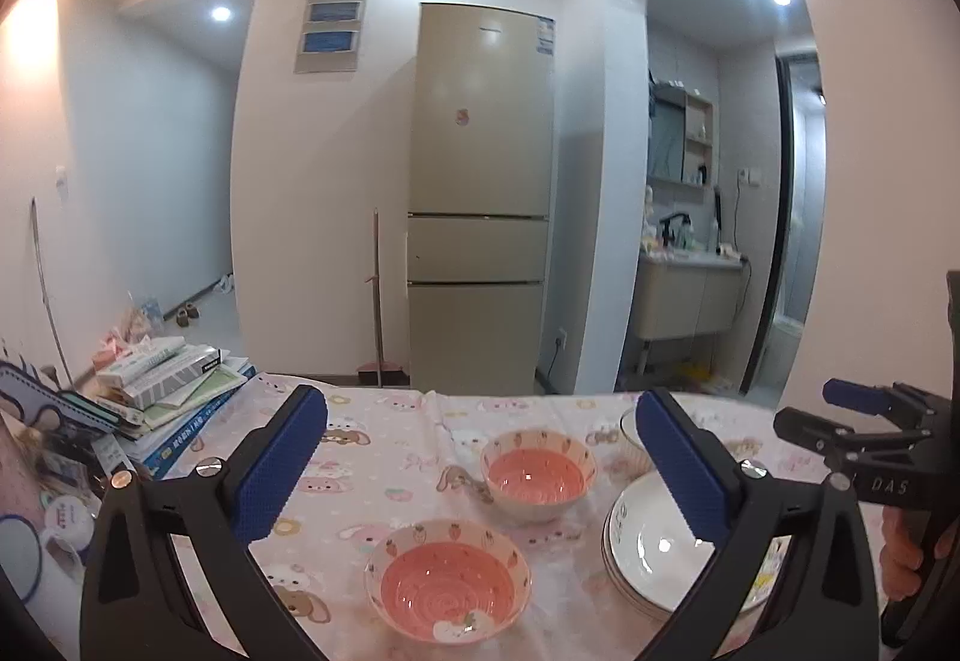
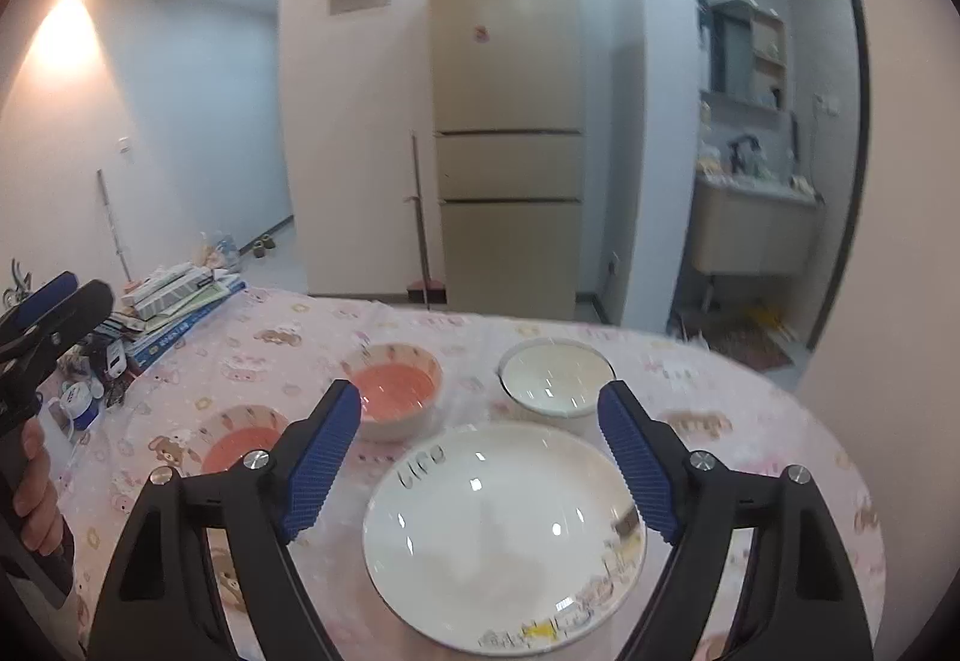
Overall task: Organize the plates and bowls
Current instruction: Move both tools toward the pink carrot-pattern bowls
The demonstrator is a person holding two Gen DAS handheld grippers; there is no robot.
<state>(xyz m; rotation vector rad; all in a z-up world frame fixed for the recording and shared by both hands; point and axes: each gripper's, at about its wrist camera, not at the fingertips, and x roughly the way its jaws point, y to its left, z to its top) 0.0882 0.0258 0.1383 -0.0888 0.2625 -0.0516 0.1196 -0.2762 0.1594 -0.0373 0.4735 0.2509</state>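
Two pink strawberry-print bowls stand apart on the table: a near bowl (image 1: 447, 580) (image 2: 243, 442) and a far bowl (image 1: 539, 474) (image 2: 393, 385). A stack of white plates (image 1: 654, 547) (image 2: 504, 535) sits to their right. A white bowl (image 2: 555, 373) (image 1: 630, 430) stands behind the plates. My left gripper (image 1: 480, 472) is open and empty above the pink bowls. My right gripper (image 2: 480, 457) is open and empty over the plate stack; it also shows at the right edge of the left wrist view (image 1: 852, 409).
The table has a pink cartoon cloth (image 1: 372, 457). A pile of books (image 1: 174, 391) (image 2: 174, 307) and small clutter sit at its left end. A fridge (image 1: 480, 205) and a washbasin alcove (image 1: 690, 295) stand beyond the far edge.
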